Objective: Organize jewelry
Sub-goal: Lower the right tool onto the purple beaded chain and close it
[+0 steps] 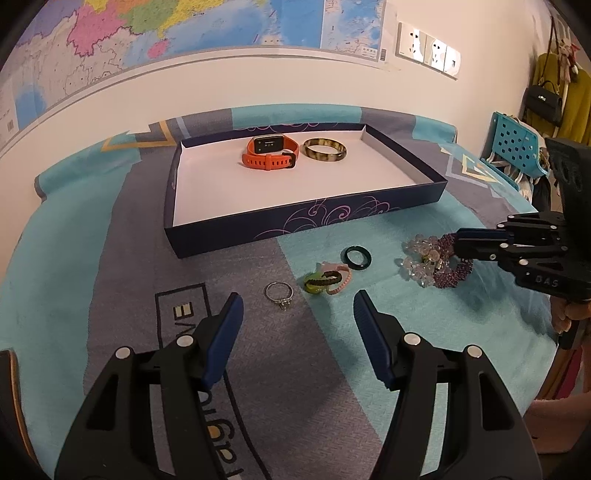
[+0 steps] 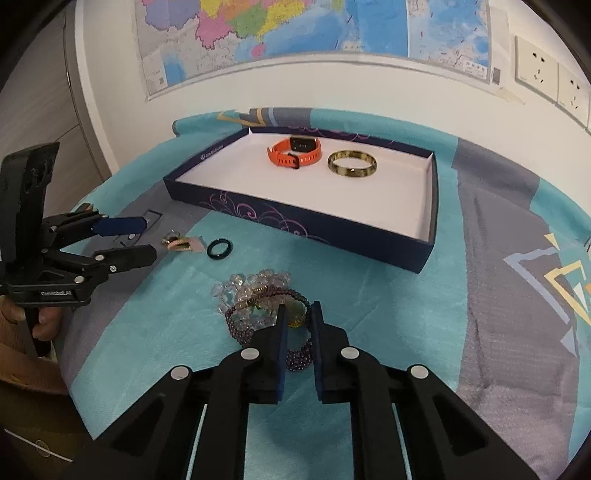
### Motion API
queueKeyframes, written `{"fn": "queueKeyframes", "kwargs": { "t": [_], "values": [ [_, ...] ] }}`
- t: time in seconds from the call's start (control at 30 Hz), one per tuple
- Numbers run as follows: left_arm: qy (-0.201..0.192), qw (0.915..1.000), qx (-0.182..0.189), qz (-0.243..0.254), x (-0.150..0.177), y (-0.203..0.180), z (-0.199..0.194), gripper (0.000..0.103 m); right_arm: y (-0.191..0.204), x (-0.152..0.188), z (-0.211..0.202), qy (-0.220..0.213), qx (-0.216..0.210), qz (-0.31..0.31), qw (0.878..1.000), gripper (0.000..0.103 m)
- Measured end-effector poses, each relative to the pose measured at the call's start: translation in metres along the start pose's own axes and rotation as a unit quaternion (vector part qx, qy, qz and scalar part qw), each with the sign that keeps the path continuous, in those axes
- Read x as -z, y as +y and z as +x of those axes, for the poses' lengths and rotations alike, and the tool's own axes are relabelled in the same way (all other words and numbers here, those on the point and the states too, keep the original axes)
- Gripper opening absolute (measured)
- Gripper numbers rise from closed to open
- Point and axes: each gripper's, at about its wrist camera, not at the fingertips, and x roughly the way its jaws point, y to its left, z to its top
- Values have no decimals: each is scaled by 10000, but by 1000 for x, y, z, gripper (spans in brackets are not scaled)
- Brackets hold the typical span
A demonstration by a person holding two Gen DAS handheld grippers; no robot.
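We see the right gripper with its jaws drawn close together around a strand of the purple beaded bracelet, which lies on the blanket tangled with a cluster of clear crystal beads. Whether the pads press the strand or merely flank it, we cannot tell with certainty; the narrow gap holds the beads.

The left gripper hovers above the blanket with its jaws spread wide and nothing between them. Just beyond its fingertips we note a silver ring with a stone, lying flat on a grey panel of the blanket. To the right of the ring lies a small heap of coloured bands, green, dark and pink, and just beyond that a dark green ring.

Farther out, we find the shallow navy box, white inside, resting on the blanket. It contains an orange smartwatch and, just beside it on the right, a mottled amber bangle, both near the far wall of the box.

A map hangs on the wall behind.
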Motion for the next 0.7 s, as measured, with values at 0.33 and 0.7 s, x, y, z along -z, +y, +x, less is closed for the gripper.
{"fn": "queueKeyframes", "kwargs": {
  "t": [0.33, 0.7],
  "values": [
    [-24, 10000, 48, -31, 0, 1, -1, 62, 5, -4, -21, -226, -102, -17, 9997, 13],
    [8, 9999, 52, -124, 0, 4, 0, 64, 6, -5, 17, 215, 43, -396, 9990, 15]
  ]
}}
